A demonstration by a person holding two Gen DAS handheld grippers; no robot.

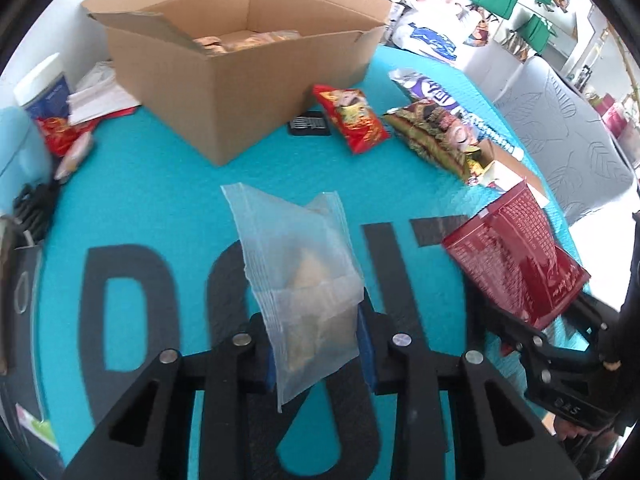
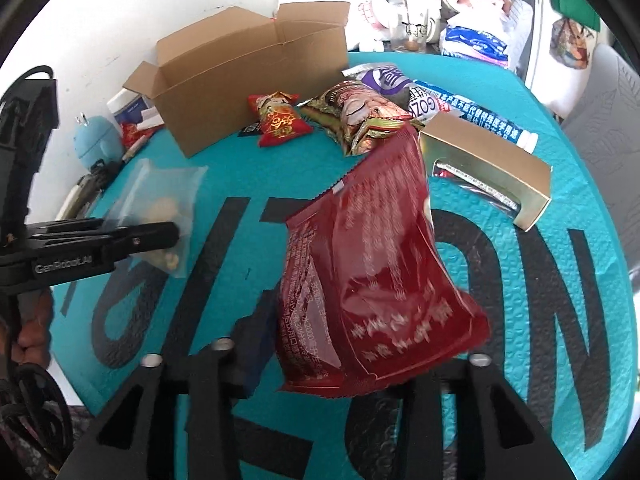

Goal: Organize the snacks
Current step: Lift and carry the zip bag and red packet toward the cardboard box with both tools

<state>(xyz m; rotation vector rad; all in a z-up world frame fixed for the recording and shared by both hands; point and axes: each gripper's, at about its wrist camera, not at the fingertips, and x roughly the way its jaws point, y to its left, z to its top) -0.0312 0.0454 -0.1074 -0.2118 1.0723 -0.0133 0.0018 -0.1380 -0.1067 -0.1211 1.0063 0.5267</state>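
In the left wrist view, the left gripper [image 1: 316, 344] has its jaws closed on a clear plastic packet [image 1: 298, 276] holding a pale snack, the packet standing up between the blue pads above the teal mat [image 1: 168, 200]. Far across the mat sits an open cardboard box [image 1: 236, 76] with some tan packets visible inside. Just right of the box lie a small red snack bag [image 1: 352, 118] and, further right, a brown-and-gold snack bag [image 1: 436, 138], with a purple-and-white packet [image 1: 424, 88] behind that. At the near right, the right gripper [image 1: 560, 340] clamps a dark red pouch [image 1: 516, 256], lifted off the mat. In the right wrist view, the right gripper [image 2: 340, 372] holds the same dark red pouch [image 2: 368, 272] by its lower edge, jaws closed on it, the pouch tilting up and away. To the right rests a gold carton [image 2: 488, 168], lying on the mat. The cardboard box [image 2: 248, 76] stands far left of centre, the small red snack bag [image 2: 278, 120] just beside its right corner and the brown-and-gold snack bag [image 2: 356, 114] next to that. At the left edge the left gripper [image 2: 172, 236] pinches the clear plastic packet [image 2: 164, 208], held above the mat [image 2: 520, 300].
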